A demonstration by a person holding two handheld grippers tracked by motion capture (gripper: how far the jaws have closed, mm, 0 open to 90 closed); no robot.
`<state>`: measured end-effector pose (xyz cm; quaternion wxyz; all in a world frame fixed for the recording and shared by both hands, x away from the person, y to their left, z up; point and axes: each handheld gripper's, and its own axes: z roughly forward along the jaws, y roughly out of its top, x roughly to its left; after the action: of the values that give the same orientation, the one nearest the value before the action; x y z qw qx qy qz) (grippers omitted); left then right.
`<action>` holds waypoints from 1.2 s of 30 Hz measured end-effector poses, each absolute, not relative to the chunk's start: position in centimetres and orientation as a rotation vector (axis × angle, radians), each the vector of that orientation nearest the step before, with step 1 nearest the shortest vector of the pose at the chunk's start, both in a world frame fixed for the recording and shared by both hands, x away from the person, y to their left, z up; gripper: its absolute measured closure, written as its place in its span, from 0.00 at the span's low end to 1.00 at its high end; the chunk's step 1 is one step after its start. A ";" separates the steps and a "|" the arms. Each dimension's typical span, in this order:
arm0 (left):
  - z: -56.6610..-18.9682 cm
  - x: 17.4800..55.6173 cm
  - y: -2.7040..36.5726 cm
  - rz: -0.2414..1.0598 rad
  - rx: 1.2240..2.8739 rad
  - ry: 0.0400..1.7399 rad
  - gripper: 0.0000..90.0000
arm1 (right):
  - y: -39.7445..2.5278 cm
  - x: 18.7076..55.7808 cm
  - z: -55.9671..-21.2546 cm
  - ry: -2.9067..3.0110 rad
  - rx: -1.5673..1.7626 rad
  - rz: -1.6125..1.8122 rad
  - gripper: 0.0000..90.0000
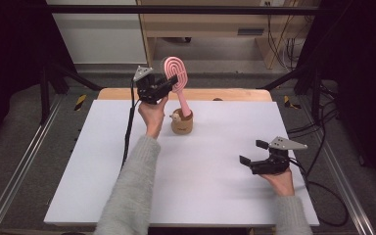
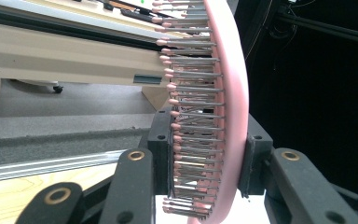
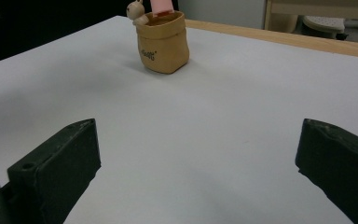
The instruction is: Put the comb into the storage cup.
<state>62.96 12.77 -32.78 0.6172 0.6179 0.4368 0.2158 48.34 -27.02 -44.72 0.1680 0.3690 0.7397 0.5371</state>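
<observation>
A pink hairbrush (image 1: 177,81) stands upright with its handle down in a small tan sack-shaped holder (image 1: 182,123) at the back middle of the white table. My left gripper (image 1: 173,82) is shut on the brush head; in the left gripper view the pink head and its pins (image 2: 214,112) sit clamped between the two black jaws. My right gripper (image 1: 253,152) hovers open over the table's right side, well apart from the holder (image 3: 162,43), with nothing between its jaws. A small figurine (image 3: 135,11) perches on the holder's rim.
The white tabletop (image 1: 200,176) has a wooden strip (image 1: 225,94) along its far edge. Metal rails (image 1: 14,176) run along both sides, and cables (image 1: 323,161) trail at the right. A wooden desk (image 1: 210,24) stands behind the table.
</observation>
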 end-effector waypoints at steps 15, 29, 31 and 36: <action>-33.7 63.3 12.9 0.499 1.446 1.025 0.71 | -27.0 48.4 -44.8 2.105 1.049 1.524 0.00; -34.6 63.0 12.9 0.494 1.453 1.023 0.71 | -26.9 48.4 -44.8 2.112 1.055 1.518 0.00; -34.8 63.0 12.8 0.490 1.457 1.021 0.71 | -26.9 48.4 -44.8 2.110 1.056 1.519 0.00; -35.2 63.0 12.8 0.485 1.460 1.025 0.71 | -26.9 48.4 -44.8 2.111 1.054 1.518 0.00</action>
<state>63.01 12.76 -35.22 0.6024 0.6303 0.4427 0.2093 48.39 -26.88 -44.83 0.1673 0.3704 0.7417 0.5335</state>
